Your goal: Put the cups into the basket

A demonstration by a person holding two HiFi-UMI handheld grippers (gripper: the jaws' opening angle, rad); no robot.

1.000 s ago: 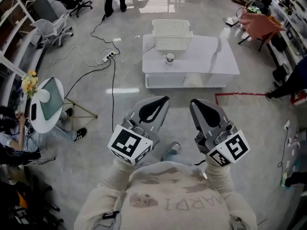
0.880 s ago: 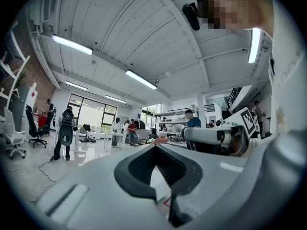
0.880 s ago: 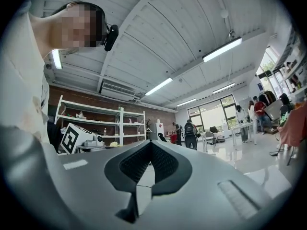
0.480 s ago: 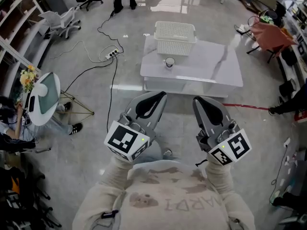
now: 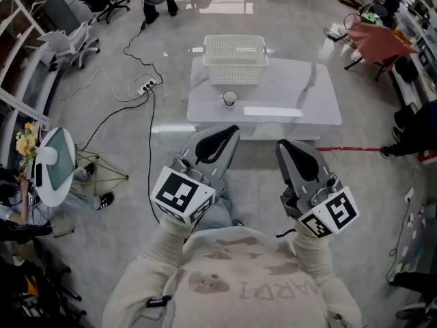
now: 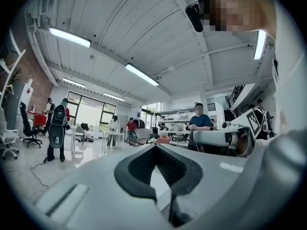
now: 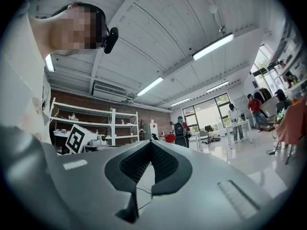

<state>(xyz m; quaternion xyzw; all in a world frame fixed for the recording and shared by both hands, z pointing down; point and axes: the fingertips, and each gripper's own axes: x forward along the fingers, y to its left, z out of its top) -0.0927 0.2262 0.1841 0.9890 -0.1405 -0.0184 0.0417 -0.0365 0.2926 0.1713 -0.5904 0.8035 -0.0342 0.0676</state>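
Two grippers: both up close to the person's chest in the head view, side by side but apart, tips aimed toward the table

Left gripper (image 5: 227, 132): clenched, jaw tips pressed together, and its own view shows nothing caught in the dark padded gap behind the tips

Right gripper (image 5: 285, 147): same deal, jaws closed tip to tip and empty, with only floor and room showing through the gap

Cup (image 5: 230, 98): just one that I can spot, standing upright on the table, well away from both grippers

Cup vs basket: it sits outside, just in front of the near wall, a bit left of the basket's middle

Basket (image 5: 235, 72): white with lattice sides, open top, looks empty from up here, parked on the far left part of the table

Table (image 5: 304, 101): low, white and glossy, straight ahead of the person on a shiny grey floor

Floor stuff: a power strip (image 5: 145, 86) with a black cable trailing off to the left of the table, and a red tape line (image 5: 348, 149) on the right

Off to the left: a small round side table (image 5: 60, 161) with yellow flowers (image 5: 24, 142) at its edge
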